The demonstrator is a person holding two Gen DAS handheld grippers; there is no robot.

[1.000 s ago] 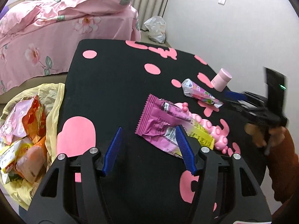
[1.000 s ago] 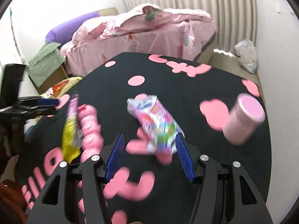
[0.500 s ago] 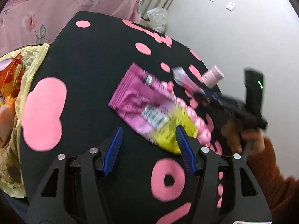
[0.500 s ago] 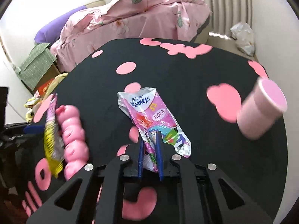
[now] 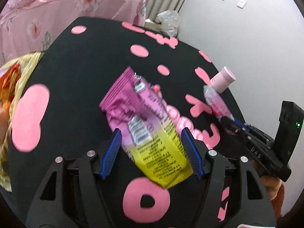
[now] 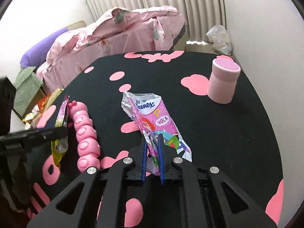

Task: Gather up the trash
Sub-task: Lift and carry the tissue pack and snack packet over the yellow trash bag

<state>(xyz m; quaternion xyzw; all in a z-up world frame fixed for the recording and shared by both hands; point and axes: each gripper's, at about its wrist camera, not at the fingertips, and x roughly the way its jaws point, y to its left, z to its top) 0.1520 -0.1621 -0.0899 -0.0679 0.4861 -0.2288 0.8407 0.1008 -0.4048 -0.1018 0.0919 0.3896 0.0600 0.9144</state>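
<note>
We see bare black table [image 6: 237, 133] right of tissue pack [image 6: 161, 121]; pink caterpillar toy [image 6: 85, 133] blocks left, pink cup [image 6: 224, 81] far right

surface [image 6: 237, 133]: black w/ pink shapes | on it: purple-yellow snack wrapper [image 5: 148, 133] flat, near front edge | pink bead-shaped toy [image 6: 85, 133] just beside wrapper, partly under it | tissue pack [image 6: 159, 125], far end resting on surface | pink cylinder cup [image 6: 224, 79] upright, far right, apart from rest

Black table [image 5: 79, 87] with pink shapes, purple-and-yellow wrapper [image 5: 148, 125], pink cup [image 6: 223, 81]
</note>
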